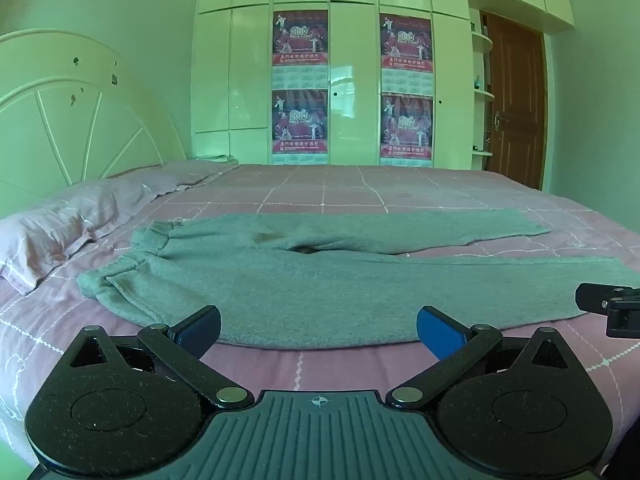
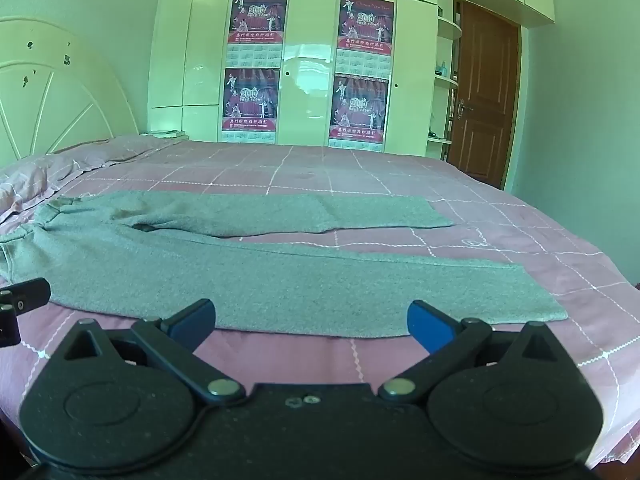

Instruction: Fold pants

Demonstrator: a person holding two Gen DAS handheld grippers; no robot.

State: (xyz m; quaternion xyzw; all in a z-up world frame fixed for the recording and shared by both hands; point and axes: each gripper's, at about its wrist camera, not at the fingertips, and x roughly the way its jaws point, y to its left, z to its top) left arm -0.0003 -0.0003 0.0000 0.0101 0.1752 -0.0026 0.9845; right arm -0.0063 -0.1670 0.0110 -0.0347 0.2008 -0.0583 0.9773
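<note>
Lying flat on the pink bed cover with white grid lines point(image 2: 400, 184), the grey knitted pants point(image 1: 320, 280) are spread close to the near edge of the bed, well short of the pale pink pillow point(image 1: 60, 232) at the head end. Their long axis runs left to right across both views: the gathered waistband point(image 1: 132, 256) points left toward the pillow, and the two legs run right, the near leg ending at a hem point(image 2: 536, 288) beyond the far one. The legs part slightly from the crotch onward, so a strip of cover shows between them. The left gripper point(image 1: 318, 330) hovers just in front of the near edge of the seat and thigh area, its jaws spread wide and holding nothing; the right gripper point(image 2: 310, 322) hovers before the near leg further toward the hem, jaws equally wide and empty. The pants look unfolded, so the fold has not begun. The main risks, as I judge them: the soft knit may let the jaws pinch only the top layer, or catch the bed cover beneath too, dragging it along. Uneven lifting by the two hands could skew the fold, and the splayed legs may not stack squarely when one is laid over the other.
</note>
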